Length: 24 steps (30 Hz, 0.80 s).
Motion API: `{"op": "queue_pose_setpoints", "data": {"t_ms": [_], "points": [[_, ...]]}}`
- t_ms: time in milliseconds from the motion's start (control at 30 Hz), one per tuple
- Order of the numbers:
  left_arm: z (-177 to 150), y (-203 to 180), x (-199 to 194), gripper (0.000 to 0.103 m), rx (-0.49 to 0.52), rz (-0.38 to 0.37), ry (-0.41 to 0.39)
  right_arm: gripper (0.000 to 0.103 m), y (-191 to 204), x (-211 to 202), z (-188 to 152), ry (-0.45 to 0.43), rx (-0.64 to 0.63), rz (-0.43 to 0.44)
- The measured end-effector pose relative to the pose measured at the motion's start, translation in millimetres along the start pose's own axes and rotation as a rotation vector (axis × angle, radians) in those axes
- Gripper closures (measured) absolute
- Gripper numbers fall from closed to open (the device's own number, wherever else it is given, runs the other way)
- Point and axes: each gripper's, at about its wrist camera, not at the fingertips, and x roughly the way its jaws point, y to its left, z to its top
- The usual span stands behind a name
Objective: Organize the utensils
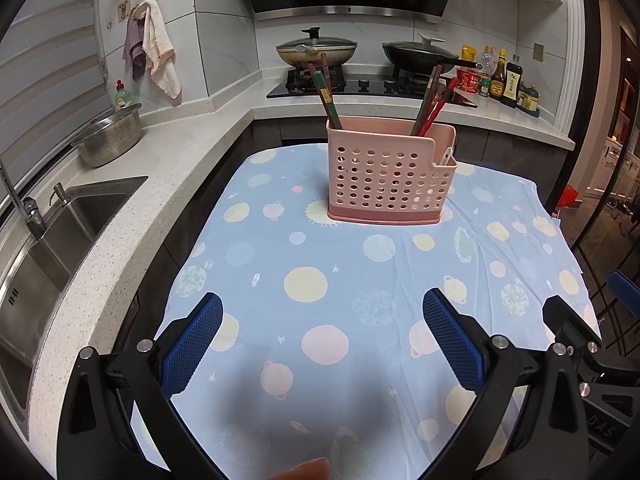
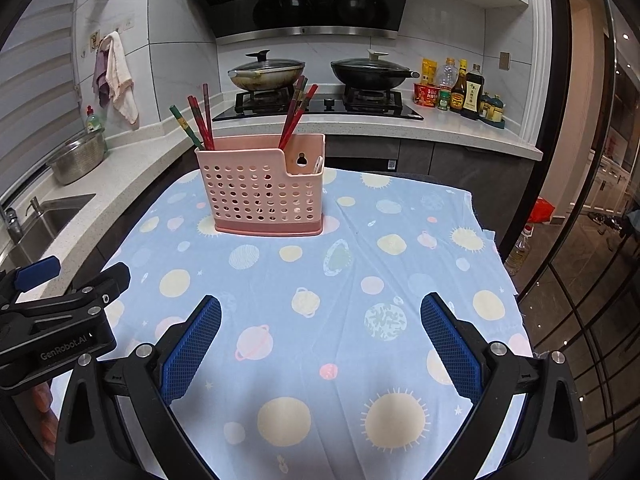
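A pink perforated utensil holder [image 1: 390,176] stands upright on the far part of a table under a blue planet-print cloth [image 1: 320,280]; it also shows in the right wrist view [image 2: 262,194]. Red and green chopsticks lean in its left end [image 1: 326,96] and its right end [image 1: 430,106], also seen from the right wrist [image 2: 198,122] [image 2: 296,114]. A white utensil tip [image 1: 446,156] sticks up in the holder's low side pocket. My left gripper [image 1: 322,312] is open and empty, well short of the holder. My right gripper [image 2: 320,314] is open and empty too.
A counter with a sink [image 1: 60,232] and a steel colander [image 1: 110,136] runs along the left. A stove with two lidded woks [image 1: 316,50] and sauce bottles [image 1: 504,80] stands behind the table. The left gripper's body [image 2: 52,320] shows at the right wrist view's left edge.
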Motion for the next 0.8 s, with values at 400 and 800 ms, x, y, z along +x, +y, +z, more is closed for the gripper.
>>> {"op": "queue_pose_setpoints", "data": {"t_ms": [400,800], "points": [[4.0,1.8,1.0,0.007,-0.001,0.009,-0.005,0.007,0.8,1.8,0.7,0.000,0.000,-0.006],[4.8,8.1,8.7,0.007,-0.015,0.014,0.016,0.007,1.0,4.7,0.7,0.007,-0.003,-0.015]]}}
